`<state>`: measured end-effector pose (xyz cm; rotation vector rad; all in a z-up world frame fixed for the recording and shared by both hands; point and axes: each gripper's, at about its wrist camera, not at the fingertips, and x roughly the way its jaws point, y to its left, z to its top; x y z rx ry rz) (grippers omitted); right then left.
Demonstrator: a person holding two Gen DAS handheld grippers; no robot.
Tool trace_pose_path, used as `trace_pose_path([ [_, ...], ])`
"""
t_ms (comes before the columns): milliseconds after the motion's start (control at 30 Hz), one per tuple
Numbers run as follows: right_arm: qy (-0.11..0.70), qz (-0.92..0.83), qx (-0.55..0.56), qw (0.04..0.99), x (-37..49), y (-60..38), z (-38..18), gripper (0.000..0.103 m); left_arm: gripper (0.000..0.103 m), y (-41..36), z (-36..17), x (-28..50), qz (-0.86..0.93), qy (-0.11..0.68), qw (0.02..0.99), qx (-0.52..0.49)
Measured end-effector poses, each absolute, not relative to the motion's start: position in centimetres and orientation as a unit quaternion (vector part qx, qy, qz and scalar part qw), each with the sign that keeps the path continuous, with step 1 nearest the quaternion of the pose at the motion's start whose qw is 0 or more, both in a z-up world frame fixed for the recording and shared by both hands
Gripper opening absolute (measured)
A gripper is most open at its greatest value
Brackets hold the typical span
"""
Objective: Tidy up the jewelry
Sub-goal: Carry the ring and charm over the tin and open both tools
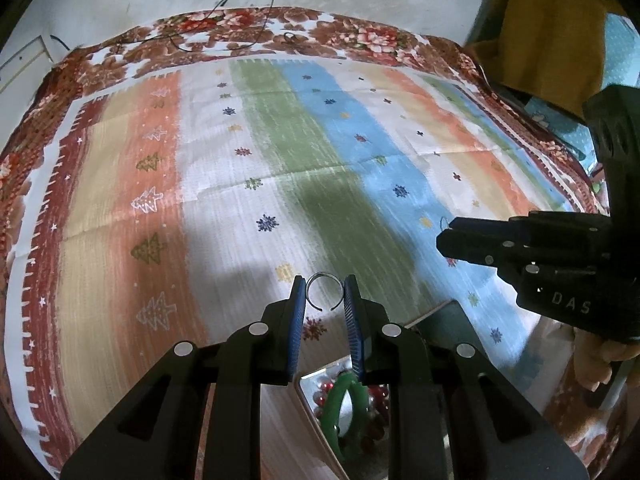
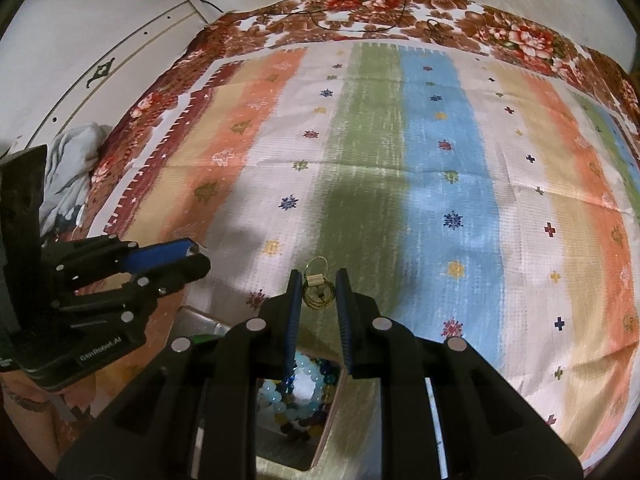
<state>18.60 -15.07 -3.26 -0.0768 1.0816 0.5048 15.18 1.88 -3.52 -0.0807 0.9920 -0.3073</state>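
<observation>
Silver ring [image 1: 324,292] pinched between my left gripper [image 1: 324,300] fingers; gold earring [image 2: 318,290] clamped in my right gripper [image 2: 318,292]. Both hang over the striped cloth [image 1: 280,152], above the jewelry box [image 2: 320,440].

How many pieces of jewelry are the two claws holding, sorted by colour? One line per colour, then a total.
Silver: 1, open ring in the left claw
Gold: 1, earring in the right claw
Total: 2
</observation>
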Motion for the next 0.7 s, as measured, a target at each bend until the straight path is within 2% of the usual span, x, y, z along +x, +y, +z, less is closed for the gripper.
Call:
trace_pose_path([
  [700,0.497,0.268,-0.035,0.825,13.9,-15.7,-2.3,0.019,0.019,1.4,-2.2,10.4,-0.161,0.451,0.877,-0.034],
])
